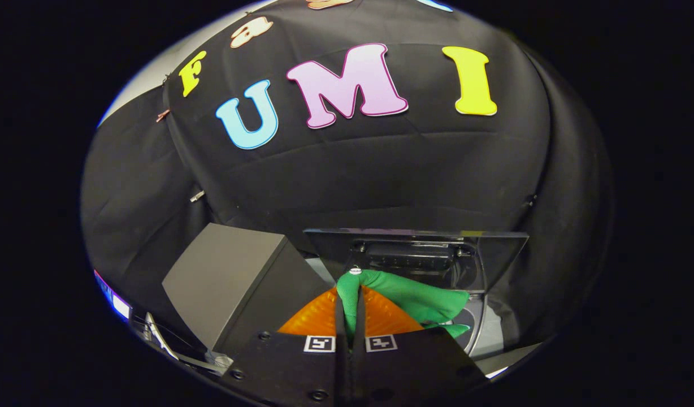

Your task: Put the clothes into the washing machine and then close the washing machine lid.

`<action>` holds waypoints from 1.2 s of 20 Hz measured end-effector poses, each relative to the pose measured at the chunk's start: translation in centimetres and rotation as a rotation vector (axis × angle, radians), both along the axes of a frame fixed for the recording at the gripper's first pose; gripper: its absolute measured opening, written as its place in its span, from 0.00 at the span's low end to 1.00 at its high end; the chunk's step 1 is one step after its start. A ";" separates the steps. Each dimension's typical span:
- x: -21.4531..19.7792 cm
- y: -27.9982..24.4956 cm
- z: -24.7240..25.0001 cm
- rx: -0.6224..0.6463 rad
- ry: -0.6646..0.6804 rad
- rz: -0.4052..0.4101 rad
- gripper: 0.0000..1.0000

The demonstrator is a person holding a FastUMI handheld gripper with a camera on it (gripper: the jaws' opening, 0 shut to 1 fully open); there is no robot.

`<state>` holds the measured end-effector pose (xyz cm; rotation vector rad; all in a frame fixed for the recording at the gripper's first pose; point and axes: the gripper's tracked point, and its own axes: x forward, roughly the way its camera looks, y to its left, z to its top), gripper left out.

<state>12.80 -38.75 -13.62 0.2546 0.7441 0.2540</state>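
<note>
The hand-held gripper (351, 316) holds a green garment (415, 297): its two fingers stand nearly together, with a fold of the cloth pinched between them, and the rest of the garment trails ahead and to the right of the fingertips. Just beyond the fingers lies the washing machine (482, 333), its round opening partly visible under the cloth and its lid (415, 249) raised upright at the rear edge. A dark box (234, 282) stands just beside the machine on the left. The step in hand appears to be carrying the garment over the opening. To do it well, the grip should be kept closed until the whole bundle hangs above the opening, then lowered and released, so that no trailing corner drapes over the rim and obstructs the lid when it is closed.
</note>
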 end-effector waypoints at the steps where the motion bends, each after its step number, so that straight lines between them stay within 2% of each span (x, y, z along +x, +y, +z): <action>1: 0.0 -0.1 0.1 -0.011 -0.019 0.011 0.05; 4: 0.5 -1.2 -1.8 -0.048 -0.030 0.005 0.05; 7: 0.1 -1.9 -4.8 -0.061 0.028 -0.026 0.05; 12: -1.3 -1.9 -12.3 -0.104 0.155 -0.046 0.05; 15: -2.2 -1.8 -16.8 -0.179 0.218 -0.038 0.05; 16: -2.6 -2.1 -19.0 -0.209 0.263 -0.053 0.05; 18: -4.3 -1.0 -21.6 -0.142 0.385 -0.091 0.05; 19: -4.5 -1.3 -23.1 -0.148 0.413 -0.112 0.05; 21: -4.7 -2.4 -25.4 -0.205 0.433 -0.138 0.05; 24: -5.0 -3.0 -27.8 -0.213 0.447 -0.160 0.05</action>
